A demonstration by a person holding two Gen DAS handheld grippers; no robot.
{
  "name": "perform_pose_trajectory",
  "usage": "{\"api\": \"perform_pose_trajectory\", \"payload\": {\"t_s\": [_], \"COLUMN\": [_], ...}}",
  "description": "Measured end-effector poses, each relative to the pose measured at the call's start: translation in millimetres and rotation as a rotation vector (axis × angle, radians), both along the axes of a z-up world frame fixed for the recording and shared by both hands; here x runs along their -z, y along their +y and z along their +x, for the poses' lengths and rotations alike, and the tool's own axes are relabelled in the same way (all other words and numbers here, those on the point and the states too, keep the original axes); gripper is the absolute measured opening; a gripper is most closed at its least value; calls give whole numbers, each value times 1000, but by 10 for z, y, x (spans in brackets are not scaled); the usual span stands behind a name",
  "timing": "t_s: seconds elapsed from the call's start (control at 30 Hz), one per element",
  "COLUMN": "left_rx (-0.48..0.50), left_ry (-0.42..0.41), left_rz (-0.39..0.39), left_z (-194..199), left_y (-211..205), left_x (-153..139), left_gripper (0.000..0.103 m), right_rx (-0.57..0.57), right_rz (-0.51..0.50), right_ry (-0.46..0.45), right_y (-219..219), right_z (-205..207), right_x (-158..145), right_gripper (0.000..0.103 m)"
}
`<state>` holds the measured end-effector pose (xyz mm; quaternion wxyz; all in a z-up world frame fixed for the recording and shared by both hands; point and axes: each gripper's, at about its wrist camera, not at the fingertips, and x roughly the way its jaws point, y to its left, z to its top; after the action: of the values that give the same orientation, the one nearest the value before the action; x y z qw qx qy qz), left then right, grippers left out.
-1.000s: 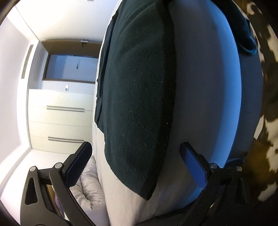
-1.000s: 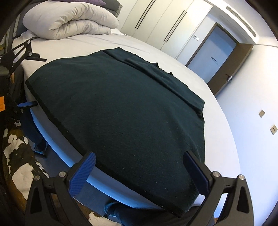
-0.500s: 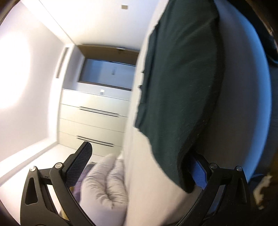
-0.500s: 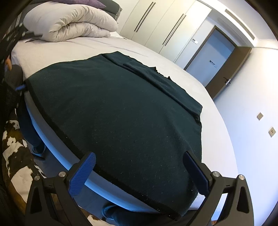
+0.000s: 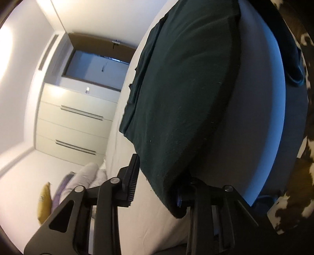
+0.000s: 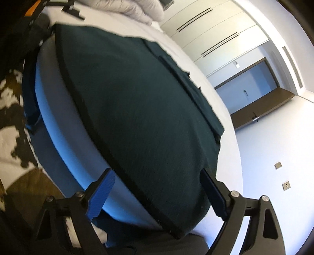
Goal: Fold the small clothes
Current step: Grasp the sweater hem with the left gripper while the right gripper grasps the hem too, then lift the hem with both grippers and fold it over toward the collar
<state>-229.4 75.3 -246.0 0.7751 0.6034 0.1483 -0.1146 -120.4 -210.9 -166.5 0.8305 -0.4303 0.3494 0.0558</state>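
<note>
A dark green garment lies spread flat on the white bed, its hem along the near edge. It also shows in the left wrist view. My left gripper straddles one hem corner of the garment, its fingers narrowed around it with a gap still showing; the right finger is hidden behind the cloth. My right gripper is open and straddles the other hem corner, blue pads on either side of the cloth.
A folded white duvet lies at the bed's head. A yellow and a purple pillow lie beside it. Cream wardrobes and a door line the walls. A cowhide rug covers the floor.
Both grippers have moved in onto the hem corners of the garment. The left gripper's fingers have narrowed around its corner. The right gripper has tilted and come closer.
</note>
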Motion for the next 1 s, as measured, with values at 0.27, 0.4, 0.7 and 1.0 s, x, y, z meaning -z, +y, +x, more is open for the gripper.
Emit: {"api": "perform_pose_trajectory", "payload": {"t_s": [0.27,0.4,0.7,1.0], "left_rx": [-47,-69,-105,-120], "left_ry": [14,33,57,91], "left_rz": [-102,-185,-285,-283], "left_z": [133,206,386,356], "left_y": [72,39,32,92], "left_x": [-233,-469,-902,-816], "left_gripper": [4,4,4,4], "right_rx": [-8,15,34,33], "right_rz": [-243,-356,-456,-430], "right_ry": [44,37,20,50], "right_y": [-31,-102,-150,-202], "right_z": [-20,1,56,-19], "right_x": [386,543,655,558], "right_gripper": [83,79,72,47]}}
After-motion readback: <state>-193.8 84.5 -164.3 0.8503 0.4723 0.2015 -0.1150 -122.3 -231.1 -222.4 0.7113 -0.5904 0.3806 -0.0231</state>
